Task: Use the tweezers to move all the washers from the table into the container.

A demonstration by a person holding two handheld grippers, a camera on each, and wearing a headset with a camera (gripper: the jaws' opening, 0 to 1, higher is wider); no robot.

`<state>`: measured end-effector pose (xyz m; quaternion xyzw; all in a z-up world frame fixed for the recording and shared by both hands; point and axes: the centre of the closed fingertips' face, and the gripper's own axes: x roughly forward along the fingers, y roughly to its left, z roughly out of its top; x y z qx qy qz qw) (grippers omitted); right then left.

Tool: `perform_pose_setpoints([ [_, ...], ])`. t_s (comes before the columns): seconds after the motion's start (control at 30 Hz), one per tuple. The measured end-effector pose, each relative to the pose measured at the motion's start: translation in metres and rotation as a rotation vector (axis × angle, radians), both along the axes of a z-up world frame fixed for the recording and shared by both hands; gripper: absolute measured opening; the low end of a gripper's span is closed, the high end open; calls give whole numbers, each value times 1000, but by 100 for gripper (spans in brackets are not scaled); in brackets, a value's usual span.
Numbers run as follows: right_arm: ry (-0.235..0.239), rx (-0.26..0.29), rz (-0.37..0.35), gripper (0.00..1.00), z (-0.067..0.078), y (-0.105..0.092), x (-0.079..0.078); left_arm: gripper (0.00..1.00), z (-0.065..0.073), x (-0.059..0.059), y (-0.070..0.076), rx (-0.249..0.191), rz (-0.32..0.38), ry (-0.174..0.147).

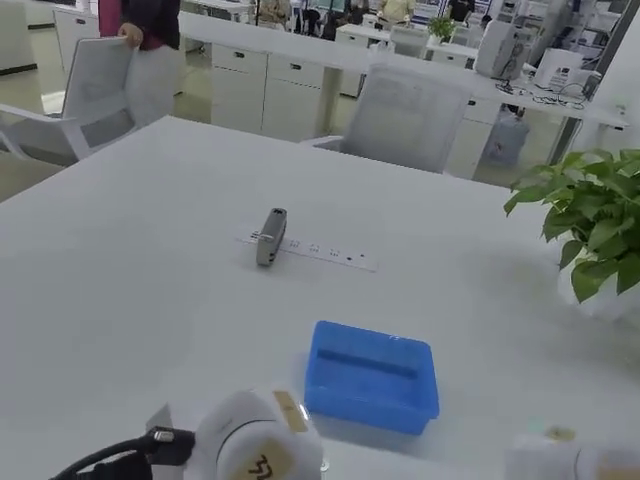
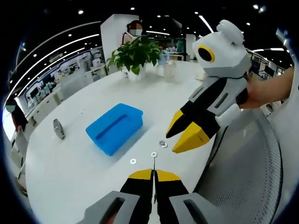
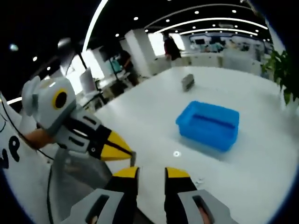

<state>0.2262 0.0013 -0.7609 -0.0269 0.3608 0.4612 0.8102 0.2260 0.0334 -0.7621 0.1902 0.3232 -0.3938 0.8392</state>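
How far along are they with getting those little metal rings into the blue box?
Barely begun. Done: nothing that I can see, since the blue container looks empty. In hand: the left gripper is shut on the tweezers, which point at the middle one of three washers. The right gripper is open and holds nothing. Left: all three lie on the table.
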Motion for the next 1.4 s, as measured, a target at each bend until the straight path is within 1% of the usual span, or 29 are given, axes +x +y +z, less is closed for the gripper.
perform_pose_setpoints([
  [0.03,-4,-12,16,18,-3,2,0,0,-1,0,0,-1,-1,1],
  [0.07,-22,-22,43,17,-6,6,0,0,-2,0,0,-3,-3,1],
  [0.17,-34,-45,108,16,-16,14,-2,0,-1,0,0,-26,-14,-2],
  [0.2,-28,-55,127,16,-20,15,-4,0,-1,-1,0,-30,-24,-5],
  [0.23,-24,-58,141,15,-24,18,-4,0,0,0,0,-31,-35,-16],
  [0.27,-28,-53,154,15,-25,20,-5,0,1,0,0,-32,-41,-21],
  [0.33,-22,-57,201,17,-30,24,-8,0,3,1,0,-39,-68,-30],
  [0.37,-36,-63,225,18,-32,26,-9,0,4,1,0,-44,-75,-31],
  [0.4,-46,-66,239,20,-33,27,-8,0,5,1,-2,-52,-99,-33],
  [0.43,-45,-73,248,21,-35,30,-7,0,7,1,-3,-61,-111,-37],
  [0.53,-56,-61,256,23,-36,36,-2,0,15,2,-6,-83,-140,-50],
  [0.6,-68,-49,264,20,-34,40,1,0,20,2,-7,-103,-146,-50],
  [0.63,-94,-42,270,19,-31,42,3,0,22,2,-9,-114,-151,-49],
  [0.73,-107,-35,286,15,-28,45,3,0,32,2,-12,-147,-158,-55],
  [0.8,-122,-35,294,9,-27,46,4,0,35,3,-12,-154,-157,-62],
  [0.83,-117,-39,298,7,-27,45,3,0,35,3,-13,-158,-159,-66],
  [0.87,-116,-31,300,6,-26,46,3,0,35,3,-13,-160,-159,-70],
  [0.93,-119,-42,309,5,-26,45,2,0,35,4,-12,-163,-157,-77],
  [0.97,-126,-49,310,5,-27,45,2,0,34,4,-12,-164,-155,-85],
  [1.0,-136,-57,310,5,-27,44,3,0,34,4,-11,-163,-152,-101],
  [1.1,-135,-68,303,4,-27,43,4,0,35,5,-11,-162,-141,-140],
  [1.2,-156,-98,301,4,-28,41,7,0,35,6,-10,-168,-111,-138],
  [1.27,-157,-99,299,4,-28,40,6,5,36,6,-11,-184,-100,-133],
  [1.3,-158,-101,296,4,-28,40,6,9,38,6,-11,-203,-90,-120],
  [1.33,-160,-103,295,4,-27,40,6,11,39,4,-12,-220,-90,-106],
  [1.37,-164,-107,294,4,-27,40,5,12,41,5,-12,-232,-87,-104],
  [1.4,-170,-111,295,4,-27,40,4,11,43,5,-14,-238,-85,-108],
])
